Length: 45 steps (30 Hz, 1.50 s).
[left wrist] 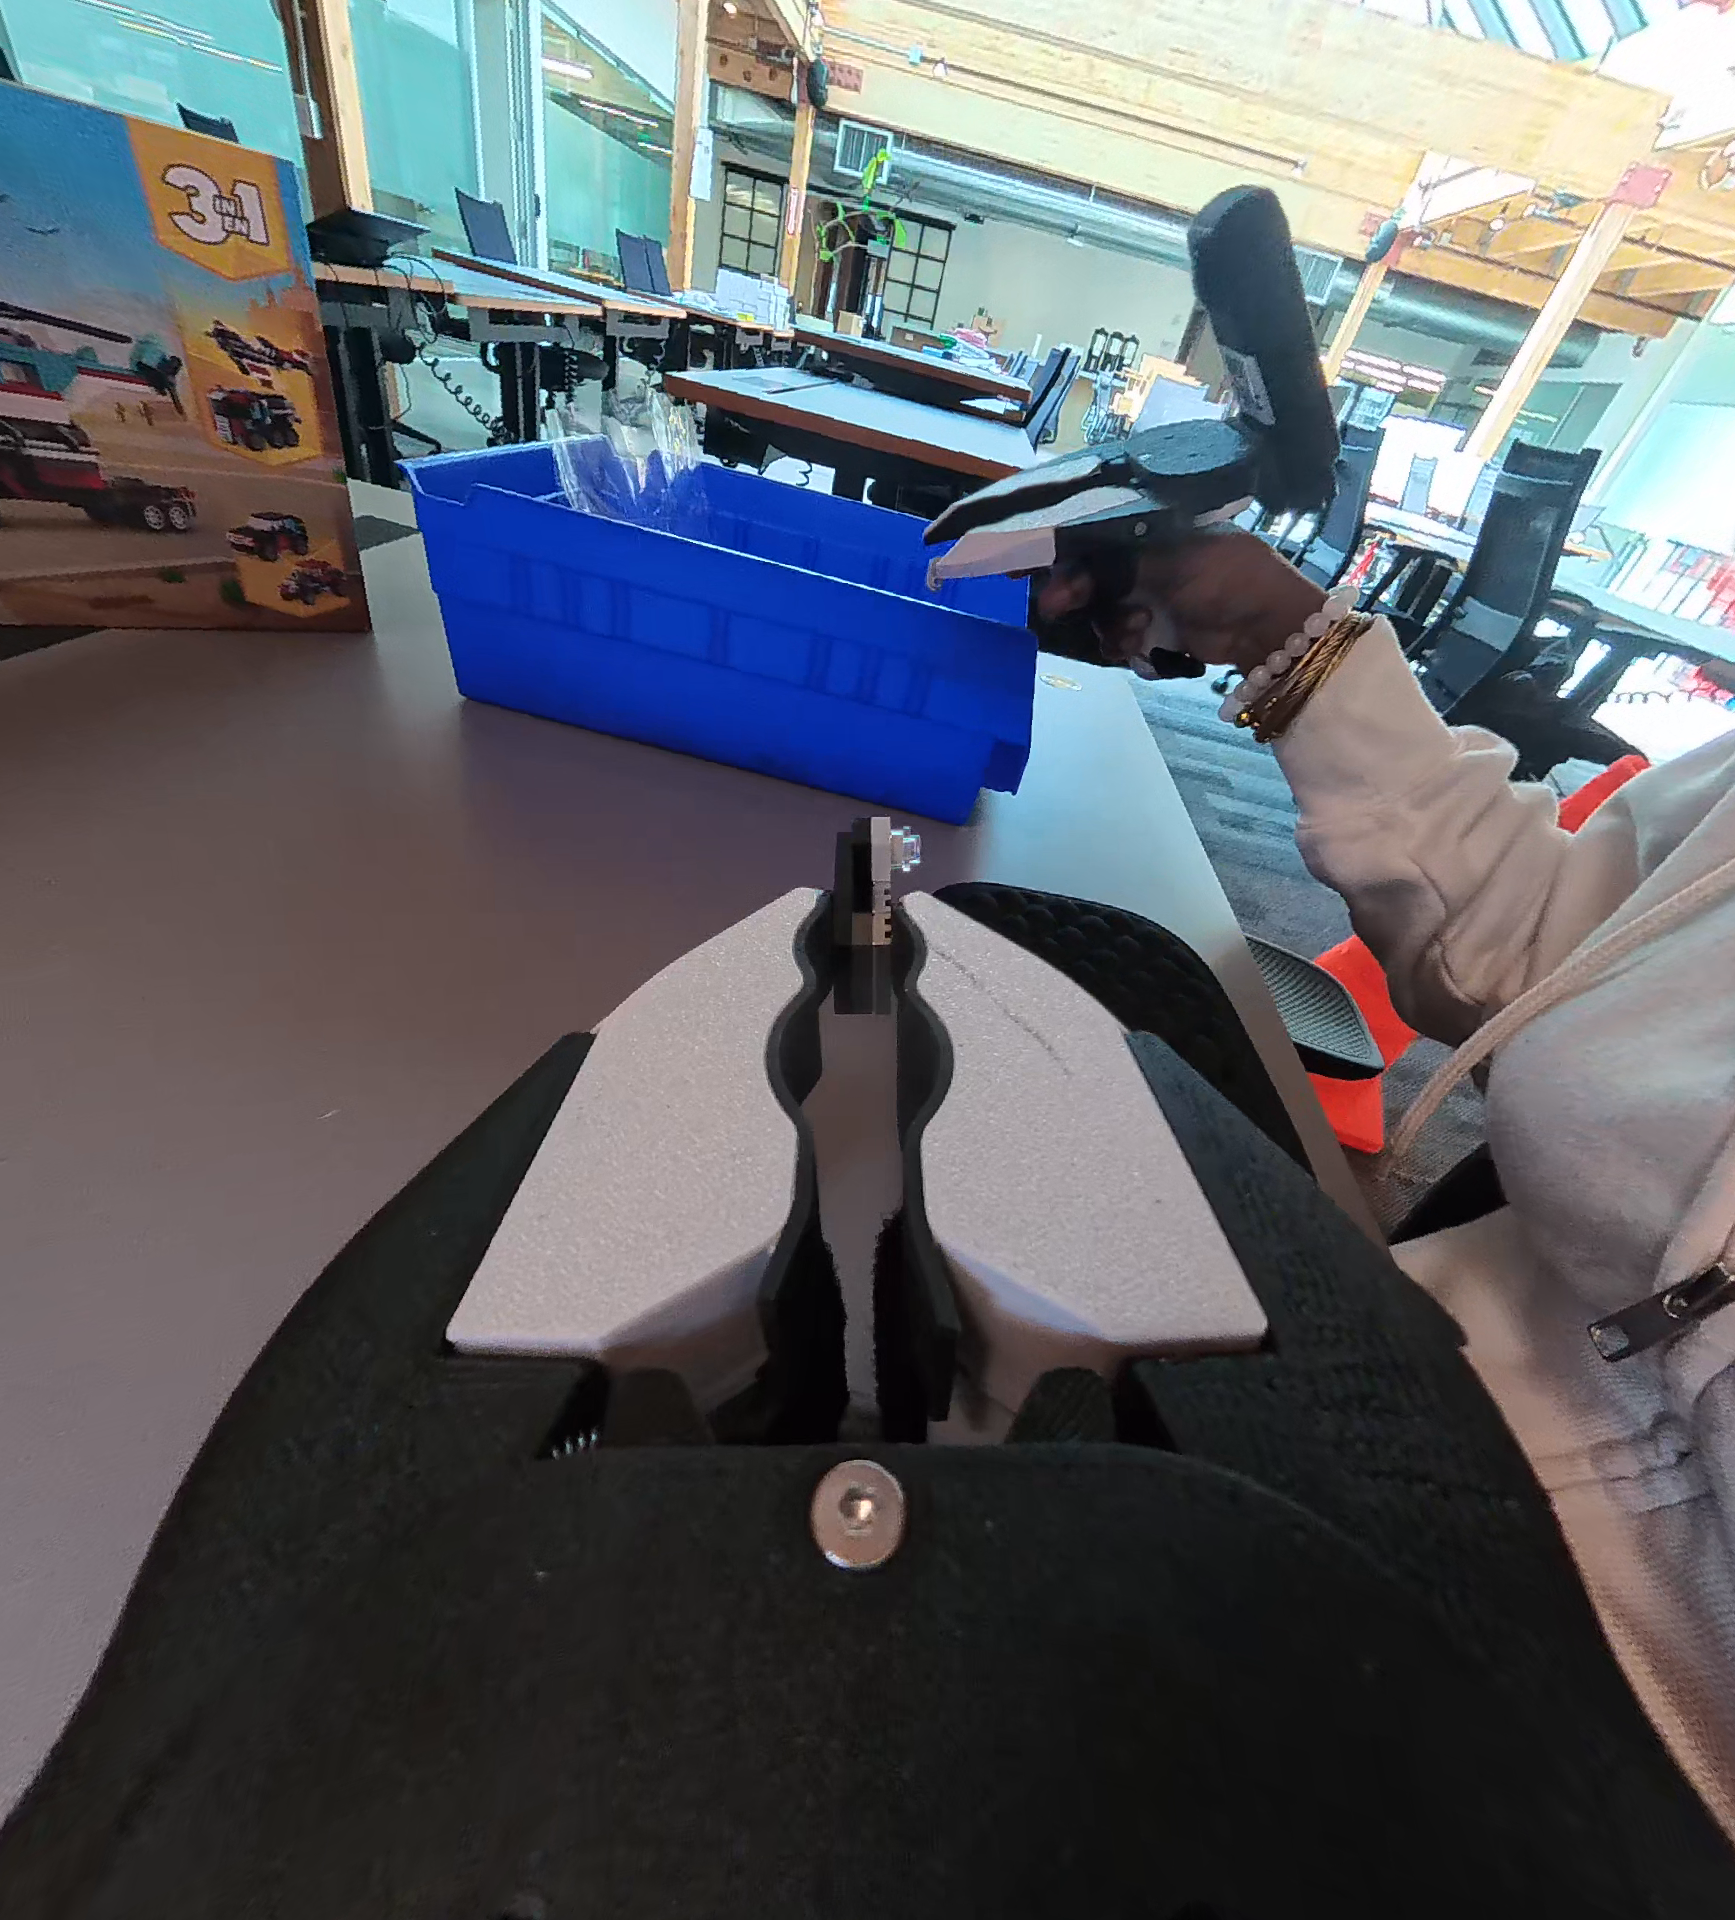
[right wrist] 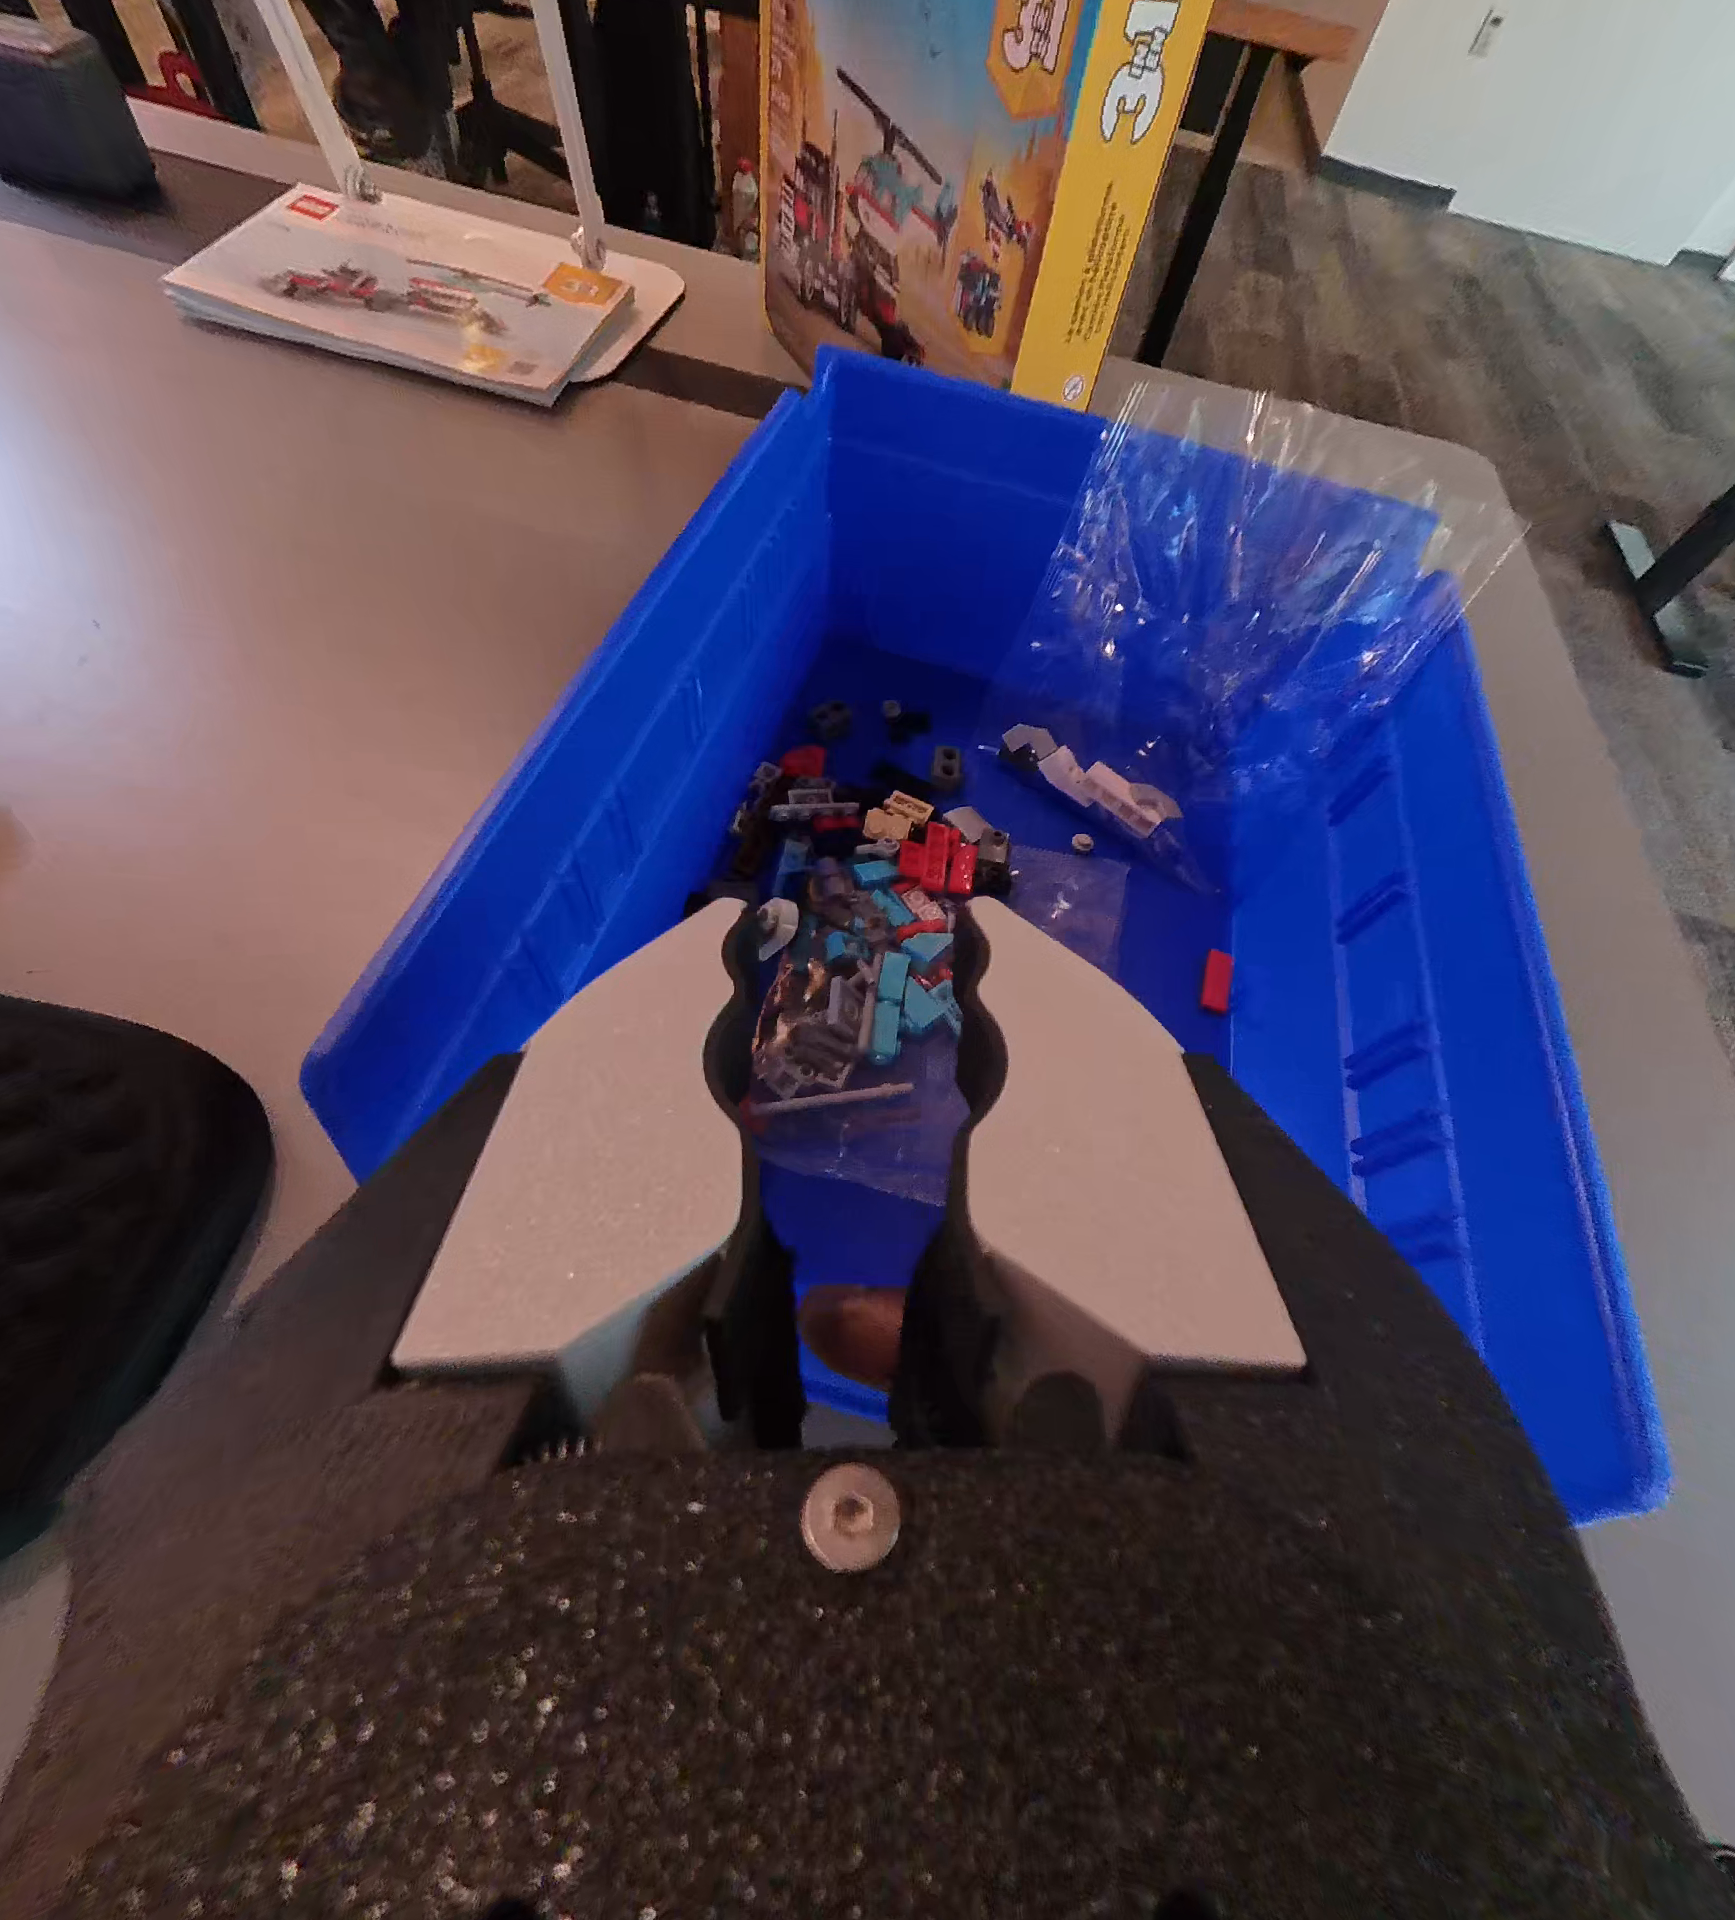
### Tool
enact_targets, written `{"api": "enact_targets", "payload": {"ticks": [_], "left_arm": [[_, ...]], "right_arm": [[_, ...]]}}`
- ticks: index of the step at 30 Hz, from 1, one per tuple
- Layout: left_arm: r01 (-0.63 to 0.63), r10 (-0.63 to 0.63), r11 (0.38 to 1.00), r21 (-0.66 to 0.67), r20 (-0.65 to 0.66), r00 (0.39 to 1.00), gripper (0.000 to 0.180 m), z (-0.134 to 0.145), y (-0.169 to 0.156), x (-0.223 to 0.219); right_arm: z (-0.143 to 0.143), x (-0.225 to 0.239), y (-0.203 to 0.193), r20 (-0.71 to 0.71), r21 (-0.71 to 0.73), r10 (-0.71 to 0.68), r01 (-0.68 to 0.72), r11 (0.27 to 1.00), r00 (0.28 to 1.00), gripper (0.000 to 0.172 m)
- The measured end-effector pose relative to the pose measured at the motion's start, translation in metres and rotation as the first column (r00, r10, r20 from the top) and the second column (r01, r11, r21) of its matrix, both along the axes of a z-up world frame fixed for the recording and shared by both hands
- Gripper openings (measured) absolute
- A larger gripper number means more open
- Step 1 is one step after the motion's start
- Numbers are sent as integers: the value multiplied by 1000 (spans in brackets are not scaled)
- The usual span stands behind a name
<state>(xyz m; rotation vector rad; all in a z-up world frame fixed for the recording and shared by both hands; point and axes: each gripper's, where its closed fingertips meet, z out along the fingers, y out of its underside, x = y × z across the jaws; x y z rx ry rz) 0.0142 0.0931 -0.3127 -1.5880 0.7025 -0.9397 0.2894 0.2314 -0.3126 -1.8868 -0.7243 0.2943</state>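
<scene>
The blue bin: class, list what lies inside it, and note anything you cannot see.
Inside the blue bin: a heap of small bricks in red, light blue, grey and black, one stray red brick, and clear plastic bags. The right gripper covers the near floor.

- Blue bin [right wrist: 572, 790]: smooth, glossy plastic.
- Bag [right wrist: 1247, 561] inside it: clear, crinkled, shiny film.
- Table [left wrist: 219, 883]: smooth grey, soft sheen.
- Toy box [left wrist: 115, 364]: printed cardboard.
- Finger [left wrist: 676, 1122] faces: matt, grainy grey.

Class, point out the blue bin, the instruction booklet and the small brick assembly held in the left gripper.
blue bin [right wrist: 572, 831], right wrist view, left wall.
instruction booklet [right wrist: 406, 291], right wrist view, cover.
small brick assembly [left wrist: 868, 914], left wrist view, black side.
</scene>
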Motion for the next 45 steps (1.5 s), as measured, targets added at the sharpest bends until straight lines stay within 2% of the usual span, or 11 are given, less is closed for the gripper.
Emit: {"api": "enact_targets", "payload": {"ticks": [6, 10, 13, 16, 19, 23, 25, 30, 34, 40, 45], "left_arm": [[-3, 3, 1000, 5, -9, 1000, 10, 0, 0, 0], [-1, 1, 1000, 10, -18, 1000, 10, -1, -1, 1], [1, -1, 1000, 6, -16, 1000, 10, -1, -1, 1], [16, -15, 1000, -18, 14, 1000, 10, 0, -1, 2], [31, -30, 998, -46, 33, 999, 10, -1, -2, 3], [46, -45, 998, -53, 22, 999, 10, -3, -4, 4], [51, -50, 997, -54, 14, 999, 10, -4, -5, 6], [35, -35, 998, -51, 3, 999, 10, -4, -4, 5], [31, -34, 996, -89, -34, 999, 10, -11, -4, 5], [16, -22, 996, -91, -70, 997, 10, -13, -5, 8], [28, -44, 993, -118, -134, 990, 9, -21, -8, 10]], "right_arm": [[-35, 3, -17, 116, -235, 97, -67, 970, 988, 49], [-57, 27, -23, 287, -324, 83, 15, 946, 954, 50], [-34, 23, -18, 217, -225, 55, -5, 974, 975, 44], [20, -28, -30, 32, 21, 225, -225, 974, 974, 34], [56, -98, -72, -53, 219, 510, -488, 845, 859, 31], [55, -184, -133, -141, 244, 787, -750, 615, 600, 27], [50, -214, -144, -131, 285, 828, -779, 559, 546, 20], [27, -261, -150, 238, 436, 751, -759, 484, 616, 17], [10, -268, -150, 591, 479, 547, -804, 353, 593, 16], [3, -273, -150, 643, 495, 480, -802, 334, 597, 14], [-7, -272, -147, 747, 453, 393, -844, 288, 536, 7]]}}
